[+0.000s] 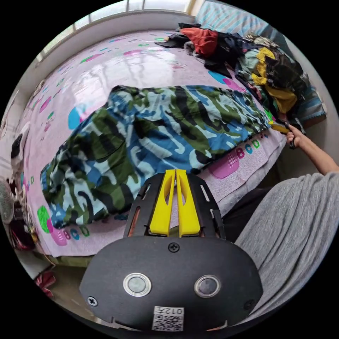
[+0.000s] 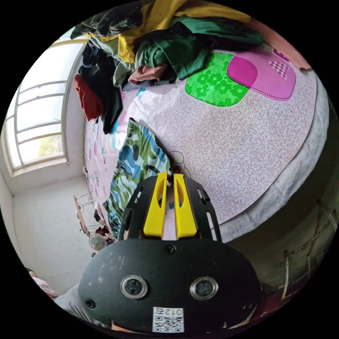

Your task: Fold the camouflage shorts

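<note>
The camouflage shorts (image 1: 152,137) lie spread flat across the pink bed sheet (image 1: 116,67), in blue, green and black. My left gripper (image 1: 175,172) hovers at the near edge of the bed, its yellow jaws pressed together with no cloth seen between them. A hand holds my right gripper (image 1: 280,127) at the far right corner of the shorts. In the right gripper view the shorts (image 2: 136,159) run away from my right gripper (image 2: 168,174), whose jaws stand almost together with the shorts' corner at their tips.
A heap of mixed clothes (image 1: 261,67) is piled at the bed's right end, seen close in the right gripper view as the clothes pile (image 2: 155,46). A person's grey-clad body (image 1: 296,226) stands beside the bed. A window (image 2: 39,123) and a small fan (image 2: 97,242) lie beyond.
</note>
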A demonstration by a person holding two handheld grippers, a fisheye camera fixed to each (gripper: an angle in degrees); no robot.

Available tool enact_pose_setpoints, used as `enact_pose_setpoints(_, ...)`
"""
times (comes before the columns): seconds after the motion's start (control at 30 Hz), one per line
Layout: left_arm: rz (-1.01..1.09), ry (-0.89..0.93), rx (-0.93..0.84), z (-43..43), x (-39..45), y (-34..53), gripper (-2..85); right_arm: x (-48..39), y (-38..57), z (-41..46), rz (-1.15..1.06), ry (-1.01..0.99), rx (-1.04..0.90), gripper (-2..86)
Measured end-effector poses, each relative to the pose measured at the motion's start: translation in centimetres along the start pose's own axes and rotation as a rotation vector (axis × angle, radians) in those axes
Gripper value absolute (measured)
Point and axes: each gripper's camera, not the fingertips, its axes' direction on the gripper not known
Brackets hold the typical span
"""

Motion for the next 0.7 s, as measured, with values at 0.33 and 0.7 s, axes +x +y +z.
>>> enact_pose_setpoints(0.33, -1.042, 0.260, 0.239, -8.4, -31.3, 17.5, 9.8, -4.5, 11.4, 4.5, -0.323, 0.067, 0.012, 5.1)
enact_pose_setpoints(0.7, -1.107, 0.445, 0.191, -9.8, -41.4, 19.2, 6.5, 6.2, 15.3, 22.6, 0.009, -0.160, -0.293, 5.7)
